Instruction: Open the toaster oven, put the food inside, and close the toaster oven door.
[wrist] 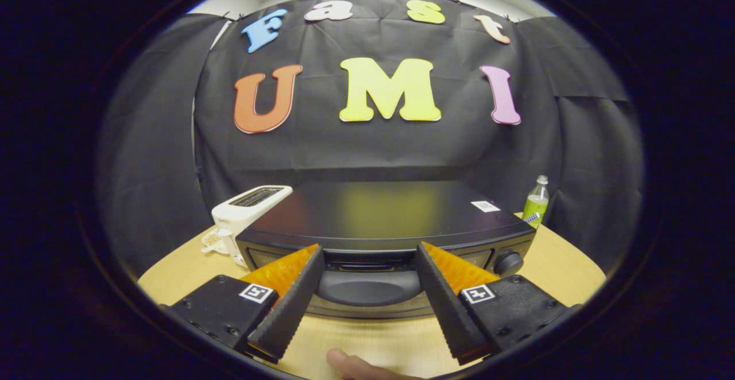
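A black toaster oven [385, 219] stands on the round wooden table [568, 271], seen from slightly above, its flat top facing me. Its door is shut, and the curved door handle [367, 285] lies between my two fingers. My gripper [367, 254] is open, one finger on each side of the handle, neither pressing on it. A round knob [508, 263] sits on the oven's front just right of the right finger. I cannot tell the food apart in this view.
A white appliance [247, 210] stands at the oven's left, with a small white dish [213, 241] in front of it. A green bottle [536, 202] stands behind the oven's right corner. A fingertip [350, 364] shows on the table below the fingers.
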A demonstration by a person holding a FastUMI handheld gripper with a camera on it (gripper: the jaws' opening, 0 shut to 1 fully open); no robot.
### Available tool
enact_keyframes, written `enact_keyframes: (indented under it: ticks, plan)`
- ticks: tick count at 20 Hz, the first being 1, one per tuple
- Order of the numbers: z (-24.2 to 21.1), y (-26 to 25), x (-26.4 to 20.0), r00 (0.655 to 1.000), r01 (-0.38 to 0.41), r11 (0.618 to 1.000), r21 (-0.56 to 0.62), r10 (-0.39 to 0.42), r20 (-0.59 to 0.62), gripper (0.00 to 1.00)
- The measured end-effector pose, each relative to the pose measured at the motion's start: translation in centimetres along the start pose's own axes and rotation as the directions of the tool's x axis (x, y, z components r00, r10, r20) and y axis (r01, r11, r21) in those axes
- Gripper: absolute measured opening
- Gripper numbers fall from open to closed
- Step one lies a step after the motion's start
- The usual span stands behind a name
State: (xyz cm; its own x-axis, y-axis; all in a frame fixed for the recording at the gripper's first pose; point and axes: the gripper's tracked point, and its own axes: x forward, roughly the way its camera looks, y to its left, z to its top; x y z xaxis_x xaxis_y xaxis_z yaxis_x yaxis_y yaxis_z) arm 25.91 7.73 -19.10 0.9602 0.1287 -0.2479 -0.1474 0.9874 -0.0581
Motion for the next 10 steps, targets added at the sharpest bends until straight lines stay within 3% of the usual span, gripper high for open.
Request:
enact_keyframes:
  ticks: [10]
  plan:
    - [-3.2, 0.0, -4.6, 0.997, -0.021, 1.0, 0.01, 0.022, -0.078, 1.0]
